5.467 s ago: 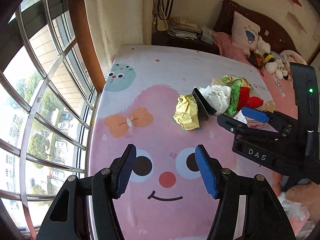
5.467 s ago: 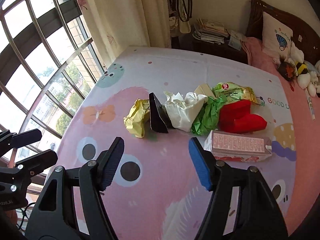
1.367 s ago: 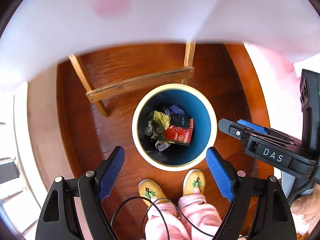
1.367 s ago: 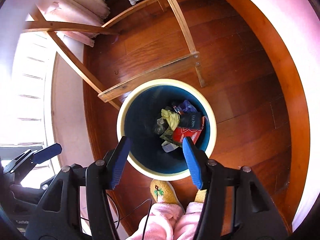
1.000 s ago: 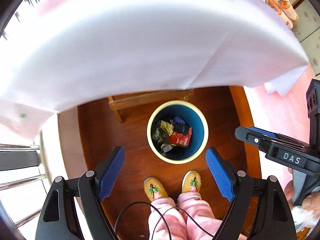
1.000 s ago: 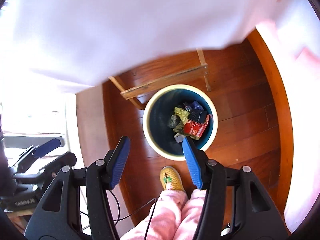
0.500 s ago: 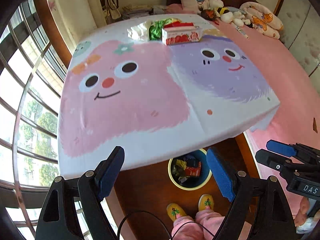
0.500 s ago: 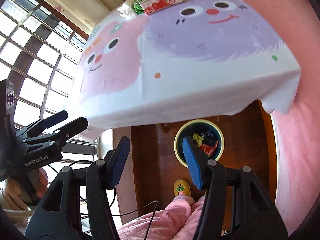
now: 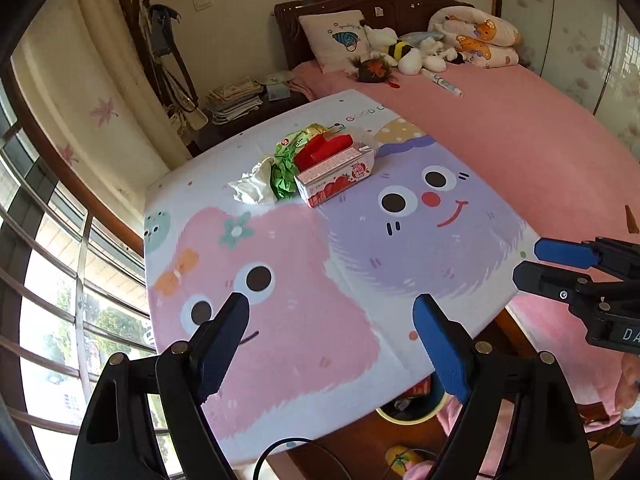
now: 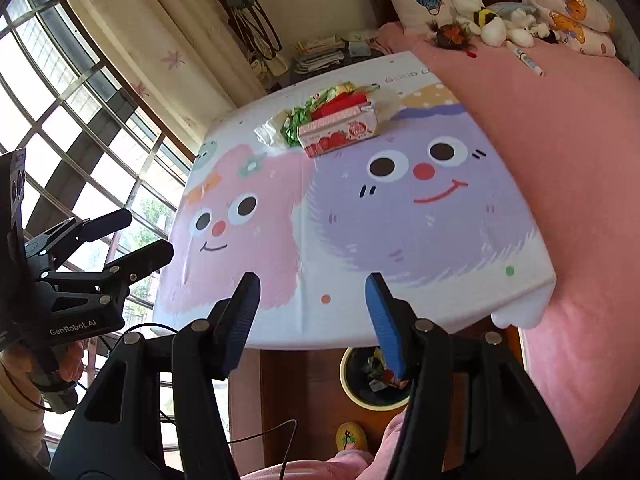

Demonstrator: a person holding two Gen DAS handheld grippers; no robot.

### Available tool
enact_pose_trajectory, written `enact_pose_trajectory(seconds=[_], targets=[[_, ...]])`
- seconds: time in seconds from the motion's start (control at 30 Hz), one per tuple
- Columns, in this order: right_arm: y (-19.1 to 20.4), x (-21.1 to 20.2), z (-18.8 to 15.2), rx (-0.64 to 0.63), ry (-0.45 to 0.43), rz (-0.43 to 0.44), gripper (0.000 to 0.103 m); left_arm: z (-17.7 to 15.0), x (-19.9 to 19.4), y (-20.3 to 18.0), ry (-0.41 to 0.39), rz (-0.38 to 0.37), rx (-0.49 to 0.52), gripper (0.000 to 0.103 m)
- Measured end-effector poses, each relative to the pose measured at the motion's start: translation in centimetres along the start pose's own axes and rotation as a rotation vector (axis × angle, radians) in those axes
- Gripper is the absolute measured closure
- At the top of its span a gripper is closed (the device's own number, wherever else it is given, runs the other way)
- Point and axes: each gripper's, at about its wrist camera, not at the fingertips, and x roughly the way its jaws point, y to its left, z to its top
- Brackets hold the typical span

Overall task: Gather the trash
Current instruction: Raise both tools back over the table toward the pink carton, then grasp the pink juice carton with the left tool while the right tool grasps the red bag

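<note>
A: What is shown, listed from largest to smallest?

B: A bed (image 9: 520, 128) with a pink cover is seen on the right, with a pillow (image 9: 336, 38) and soft toys (image 9: 404, 54) at its head. Beside it a table (image 9: 280, 320) is covered by a cloth printed with a pink face and a purple face. A barred window (image 10: 72, 92) is seen on the left.

A: Where is the trash located?

B: A pile is left at the far end of the table. A strawberry carton (image 9: 334, 178) is laid on its side at the near edge of the pile. Red packaging (image 9: 324, 146) lies just behind it, green wrap (image 9: 284, 174) is pressed against its left end, and white paper (image 9: 252, 186) lies furthest left. A bin (image 10: 374, 380) stands on the wooden floor below the near table edge; trash is seen inside it.

A: How are the jaws set?

B: The left gripper (image 9: 340, 344) is held above the near table edge with its jaws spread wide; nothing is held between them. The right gripper (image 10: 310, 316) is held above the same edge with its jaws parted less widely, also empty. Each gripper is visible in the other's view, at the frame edge.

A: Is the person visible?

B: Pink trouser legs (image 10: 320, 468) and a yellow slipper (image 10: 350, 436) are seen next to the bin.
</note>
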Motion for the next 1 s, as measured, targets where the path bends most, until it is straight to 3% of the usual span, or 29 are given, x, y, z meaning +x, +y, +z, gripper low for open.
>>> enact_pose_trajectory(seconds=[0.2, 0.27, 0.43, 0.7, 1.0], targets=[[-3.7, 4.6, 6.8, 0.001, -0.006, 0.048, 0.051, 8.2, 7.3, 0.2, 0.030, 0.052, 0.087, 0.018], [-5.5, 7.5, 9.4, -0.003, 0.017, 0.079, 0.051, 11.2, 10.6, 0.8, 0.066, 0.072, 0.082, 0.018], [-9.3, 14.8, 15.4, -0.031, 0.113, 0.123, 0.051, 16.9, 19.1, 2.3, 0.160, 0.041, 0.096, 0.018], [-13.8, 24.3, 22.0, -0.067, 0.221, 0.144, 0.051, 19.6, 29.9, 2.9, 0.300, -0.022, 0.152, 0.018], [-14.3, 29.7, 23.3, -0.112, 0.310, 0.187, 0.051, 20.8, 36.8, 1.4, 0.423, -0.104, 0.245, 0.023]])
